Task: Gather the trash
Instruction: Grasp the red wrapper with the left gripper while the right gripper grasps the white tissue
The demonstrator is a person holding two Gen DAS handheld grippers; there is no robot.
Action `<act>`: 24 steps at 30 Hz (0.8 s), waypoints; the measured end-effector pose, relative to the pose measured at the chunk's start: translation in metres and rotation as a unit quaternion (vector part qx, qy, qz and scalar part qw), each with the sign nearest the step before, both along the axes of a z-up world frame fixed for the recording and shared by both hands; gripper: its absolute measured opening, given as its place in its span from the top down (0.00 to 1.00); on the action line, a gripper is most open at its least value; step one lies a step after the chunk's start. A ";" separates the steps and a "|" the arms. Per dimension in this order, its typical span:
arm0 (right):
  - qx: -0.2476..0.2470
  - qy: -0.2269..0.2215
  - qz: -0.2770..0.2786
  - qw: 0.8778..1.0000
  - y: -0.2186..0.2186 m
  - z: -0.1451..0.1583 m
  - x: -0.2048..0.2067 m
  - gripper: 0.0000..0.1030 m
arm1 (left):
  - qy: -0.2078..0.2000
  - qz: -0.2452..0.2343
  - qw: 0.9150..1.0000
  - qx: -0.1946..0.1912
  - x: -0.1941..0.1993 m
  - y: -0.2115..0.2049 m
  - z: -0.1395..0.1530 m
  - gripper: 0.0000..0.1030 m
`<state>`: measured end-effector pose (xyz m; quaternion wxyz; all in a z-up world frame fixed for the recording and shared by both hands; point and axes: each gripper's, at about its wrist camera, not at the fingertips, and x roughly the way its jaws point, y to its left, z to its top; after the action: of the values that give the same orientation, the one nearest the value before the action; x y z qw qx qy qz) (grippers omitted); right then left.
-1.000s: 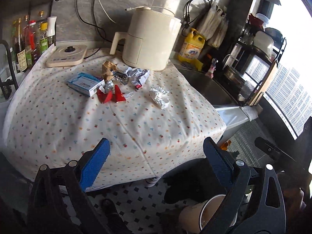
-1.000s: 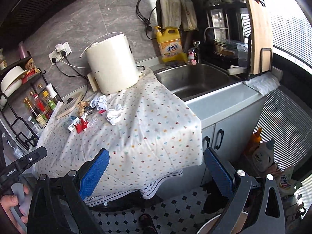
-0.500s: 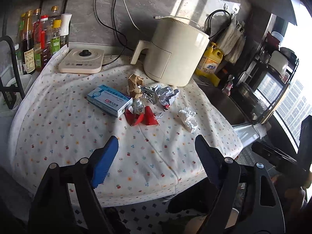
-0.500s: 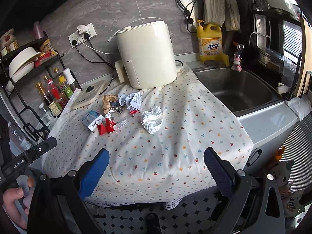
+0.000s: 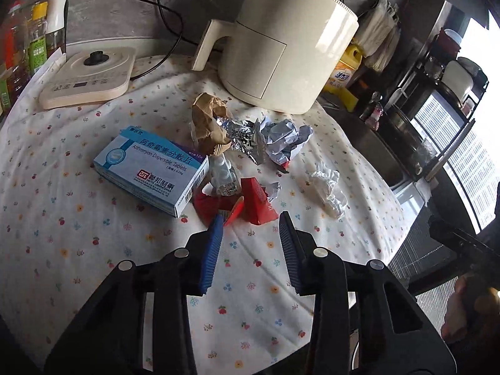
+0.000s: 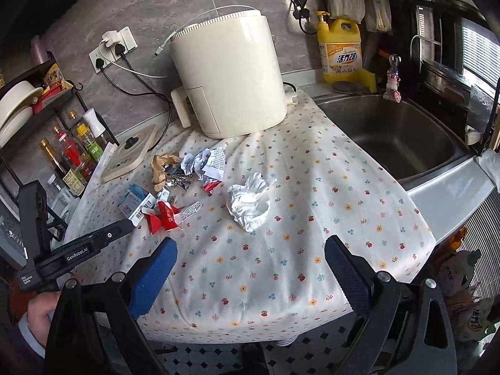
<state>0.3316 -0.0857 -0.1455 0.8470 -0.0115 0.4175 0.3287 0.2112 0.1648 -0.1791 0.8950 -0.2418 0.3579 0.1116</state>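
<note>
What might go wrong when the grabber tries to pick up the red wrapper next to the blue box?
1. The left gripper is closing just short of the torn red wrapper pieces, with nothing between its jaws yet. It may pinch the flowered tablecloth instead.
2. The wrapper is in several scraps, so some could stay behind.
3. The blue and white tablet box touches the scraps and might get nudged.

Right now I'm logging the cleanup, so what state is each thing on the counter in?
Left hand-held gripper: closing, nothing between the jaws.
Right hand-held gripper: open, empty.
Tablet box: closed, lying flat.
Red wrapper: torn, on the cloth.
White tissue: crumpled.
Brown paper: crumpled.
Sink: empty.
</note>
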 end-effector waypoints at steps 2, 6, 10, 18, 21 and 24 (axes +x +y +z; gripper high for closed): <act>-0.003 0.005 -0.010 1.000 0.004 -0.004 0.006 0.11 | 0.007 -0.007 1.000 -0.003 0.010 0.007 -0.007 0.64; -0.011 0.018 -0.019 1.000 0.015 -0.012 0.015 0.14 | 0.021 -0.028 0.999 -0.007 0.029 0.013 -0.019 0.72; -0.019 0.034 -0.018 0.999 0.031 -0.020 0.023 0.18 | 0.043 -0.049 0.998 -0.012 0.040 0.016 -0.032 0.94; -0.047 0.050 0.005 0.998 0.074 -0.045 0.038 0.30 | 0.034 -0.031 0.999 -0.008 0.017 0.018 -0.023 0.97; -0.059 0.051 0.012 0.997 0.087 -0.055 0.042 0.32 | 0.028 -0.022 0.999 -0.005 0.004 0.023 -0.018 0.97; -0.069 0.052 0.017 0.996 0.097 -0.064 0.047 0.34 | 0.026 -0.002 1.000 0.001 -0.010 0.030 -0.015 0.97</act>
<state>0.3790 0.0110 -0.2099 0.8160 -0.0600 0.4821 0.3134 0.2013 0.1951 -0.1939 0.8861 -0.2371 0.3810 0.1162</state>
